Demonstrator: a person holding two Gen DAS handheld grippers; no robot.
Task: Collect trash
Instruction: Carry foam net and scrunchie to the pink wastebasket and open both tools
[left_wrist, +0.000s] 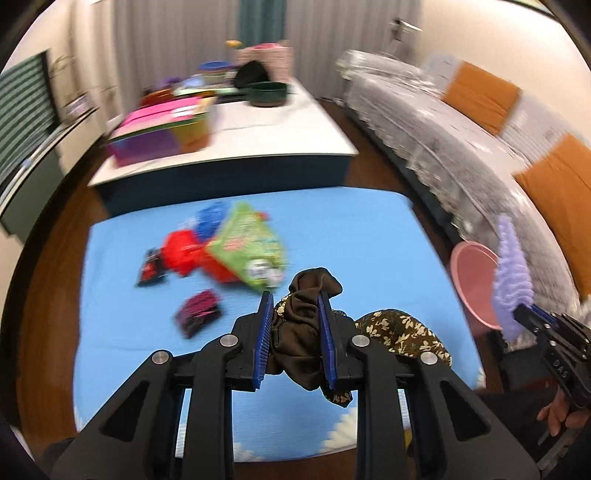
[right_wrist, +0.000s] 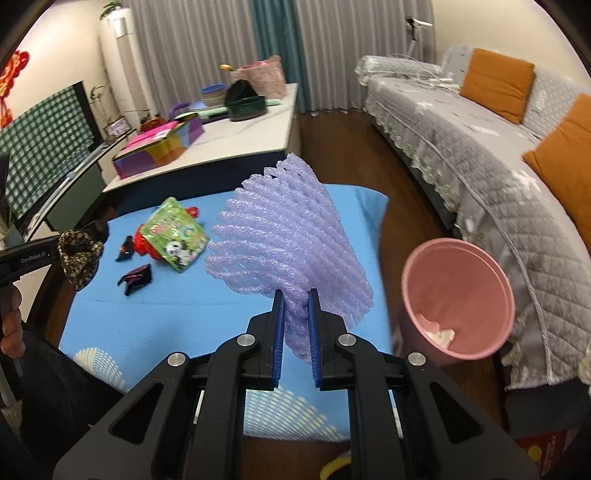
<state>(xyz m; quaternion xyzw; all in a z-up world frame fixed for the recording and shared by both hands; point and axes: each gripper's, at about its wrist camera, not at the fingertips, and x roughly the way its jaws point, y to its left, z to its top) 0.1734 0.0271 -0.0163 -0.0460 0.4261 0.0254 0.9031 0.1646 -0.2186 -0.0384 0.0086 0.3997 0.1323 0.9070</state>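
Blue mat (right_wrist: 177, 317): right gripper (right_wrist: 295, 314) clamps upright purple foam net (right_wrist: 288, 236); left gripper (left_wrist: 295, 325) clamps floral cloth (left_wrist: 299, 325)

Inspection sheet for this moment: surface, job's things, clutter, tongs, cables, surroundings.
Surface: blue mat.
Job's things: green panda snack bag, red wrapper and dark wrappers on mat; pink bin beside it, paper scraps inside.
Clutter: colourful boxes, dark green pot on white table.
Tongs: left tongs shut on floral cloth; right tongs shut on purple foam net.
Cables: nothing seen.
Surroundings: grey sofa, orange cushions, curtains.
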